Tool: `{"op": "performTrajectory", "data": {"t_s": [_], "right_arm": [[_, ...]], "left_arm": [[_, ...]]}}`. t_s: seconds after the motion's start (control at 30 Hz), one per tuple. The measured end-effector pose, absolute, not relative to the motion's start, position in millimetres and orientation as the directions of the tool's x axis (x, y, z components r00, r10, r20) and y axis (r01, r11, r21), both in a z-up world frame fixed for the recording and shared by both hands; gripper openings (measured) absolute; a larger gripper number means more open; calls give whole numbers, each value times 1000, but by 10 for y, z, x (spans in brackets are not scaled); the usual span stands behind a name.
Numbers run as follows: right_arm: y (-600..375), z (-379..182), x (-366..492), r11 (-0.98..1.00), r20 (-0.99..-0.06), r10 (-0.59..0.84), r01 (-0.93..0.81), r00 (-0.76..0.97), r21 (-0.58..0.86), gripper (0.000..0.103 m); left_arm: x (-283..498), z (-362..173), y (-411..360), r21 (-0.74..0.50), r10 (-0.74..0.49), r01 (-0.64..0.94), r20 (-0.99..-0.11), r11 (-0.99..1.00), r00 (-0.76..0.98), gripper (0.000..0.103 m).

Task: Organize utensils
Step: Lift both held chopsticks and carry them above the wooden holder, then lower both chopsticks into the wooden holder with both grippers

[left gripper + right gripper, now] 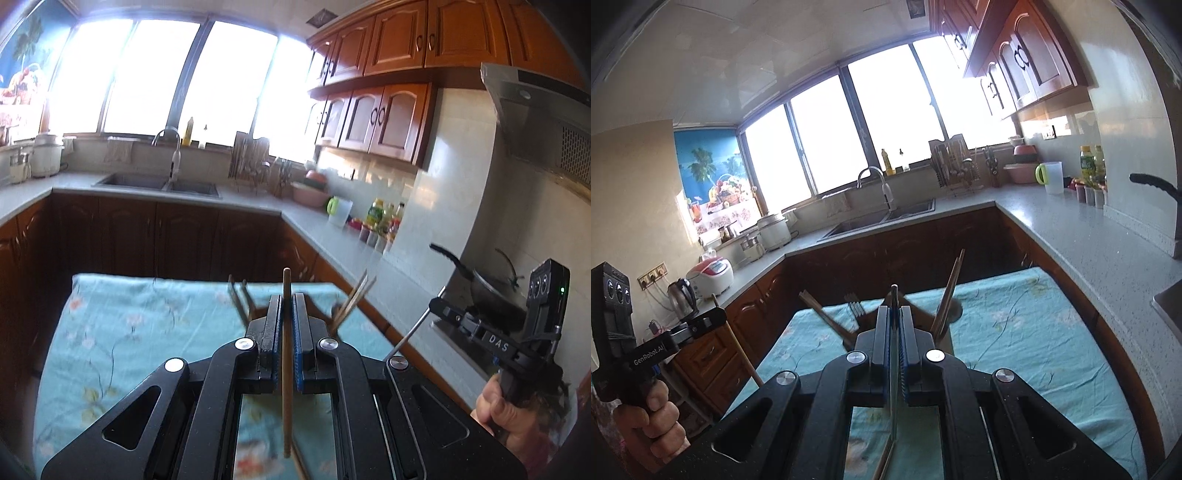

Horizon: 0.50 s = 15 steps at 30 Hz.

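Note:
My left gripper [287,301] is shut on a wooden chopstick [286,369] that stands upright between the blue pads, above the floral blue tablecloth [129,325]. My right gripper [894,314] is shut on a thin metal utensil handle [894,369], also upright; its working end is hidden. Past both grippers a dark holder [942,332] stands on the cloth with chopsticks [951,284] and a fork [854,304] leaning out. The same chopsticks show in the left wrist view [354,295]. Each gripper shows at the edge of the other view, the right one [443,306] and the left one [714,319].
A grey counter [1071,229] runs along the right and back, with a sink [159,182], dish rack [955,162], bottles [384,218] and a jug [1052,177]. A wok [491,291] sits on the stove at right. Appliances [709,275] stand on the left counter.

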State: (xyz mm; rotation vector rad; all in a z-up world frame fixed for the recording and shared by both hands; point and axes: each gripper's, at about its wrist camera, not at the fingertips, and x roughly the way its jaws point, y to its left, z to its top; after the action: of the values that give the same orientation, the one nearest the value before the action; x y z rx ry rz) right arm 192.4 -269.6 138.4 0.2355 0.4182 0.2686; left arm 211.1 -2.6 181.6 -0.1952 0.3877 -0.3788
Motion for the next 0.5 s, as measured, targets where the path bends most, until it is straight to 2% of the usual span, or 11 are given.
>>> {"op": "performTrajectory", "data": {"t_s": [0.3, 0.5], "right_arm": [[-2819, 1697, 2318, 947, -286, 234, -152, 929, 282, 4], [-2803, 1701, 2568, 957, -281, 203, -129, 938, 261, 4]], "left_arm": [[2673, 2226, -195, -214, -297, 247, -248, 945, 922, 4], [3103, 2134, -310, -225, -247, 193, -247, 955, 937, 4]]}}
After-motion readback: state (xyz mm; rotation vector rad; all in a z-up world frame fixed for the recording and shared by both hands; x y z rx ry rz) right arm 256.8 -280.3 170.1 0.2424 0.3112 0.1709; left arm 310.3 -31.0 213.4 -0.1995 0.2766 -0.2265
